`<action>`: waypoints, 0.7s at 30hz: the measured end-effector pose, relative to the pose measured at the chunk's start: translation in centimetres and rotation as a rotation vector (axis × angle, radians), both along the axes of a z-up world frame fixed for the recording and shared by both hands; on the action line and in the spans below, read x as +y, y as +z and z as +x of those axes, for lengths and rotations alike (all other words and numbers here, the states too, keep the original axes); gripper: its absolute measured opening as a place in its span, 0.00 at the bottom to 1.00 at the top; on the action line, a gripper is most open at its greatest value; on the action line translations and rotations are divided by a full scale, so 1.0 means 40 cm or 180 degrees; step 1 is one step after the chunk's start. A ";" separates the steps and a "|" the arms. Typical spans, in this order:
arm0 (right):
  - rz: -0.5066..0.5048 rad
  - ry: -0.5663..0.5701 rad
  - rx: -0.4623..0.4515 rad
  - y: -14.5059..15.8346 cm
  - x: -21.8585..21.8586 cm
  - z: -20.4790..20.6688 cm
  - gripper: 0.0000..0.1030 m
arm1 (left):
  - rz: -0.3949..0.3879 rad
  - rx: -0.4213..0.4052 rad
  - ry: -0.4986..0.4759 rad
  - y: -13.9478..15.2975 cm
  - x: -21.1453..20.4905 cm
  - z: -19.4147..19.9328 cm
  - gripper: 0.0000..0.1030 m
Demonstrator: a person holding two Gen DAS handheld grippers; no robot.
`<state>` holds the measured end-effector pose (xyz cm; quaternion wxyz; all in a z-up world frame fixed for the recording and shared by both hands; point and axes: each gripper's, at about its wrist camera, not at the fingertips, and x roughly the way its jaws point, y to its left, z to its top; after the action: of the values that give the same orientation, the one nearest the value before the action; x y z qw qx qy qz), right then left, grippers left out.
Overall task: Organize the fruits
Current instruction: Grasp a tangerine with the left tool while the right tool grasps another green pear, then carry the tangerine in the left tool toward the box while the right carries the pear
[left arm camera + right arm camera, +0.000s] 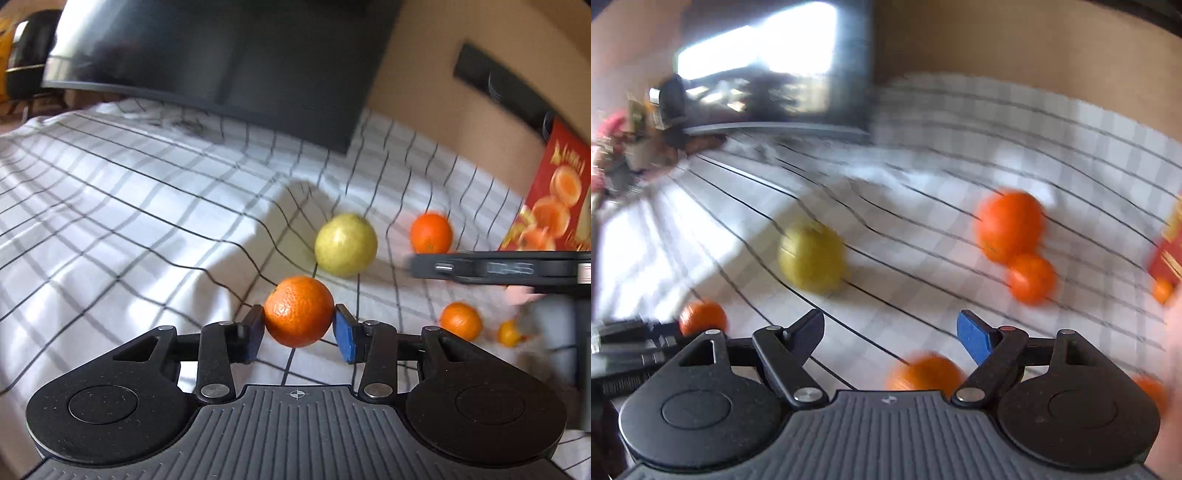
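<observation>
- Clamped between the blue pads of the left gripper [298,325]: one mandarin [299,311], lifted above the checked cloth [110,206].
- Just beyond it on the cloth: a yellow-green pear [345,244], with another mandarin [431,232] further right, near a red fruit box [554,192].
- Spread wide and empty: right gripper [890,338], with a blurred mandarin [925,373] low between its fingers.
- Ahead of it: two touching mandarins [1010,225], heavily motion-blurred.

Left hand-held gripper [298,325] clamping an orange [298,311], yellow-green pear [345,243] beyond, checked cloth [122,206]
</observation>
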<state>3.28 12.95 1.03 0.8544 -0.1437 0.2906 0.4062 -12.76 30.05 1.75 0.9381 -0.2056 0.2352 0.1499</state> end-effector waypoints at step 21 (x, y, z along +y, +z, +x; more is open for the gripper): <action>-0.0075 -0.0084 0.0465 -0.079 0.203 0.036 0.57 | -0.0314 -0.0195 -0.0020 0.004 0.004 -0.079 0.44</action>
<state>4.70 21.08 -2.13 0.8344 -0.1198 0.3589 0.4007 -15.90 30.21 1.89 0.9340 -0.2553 0.2141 0.1288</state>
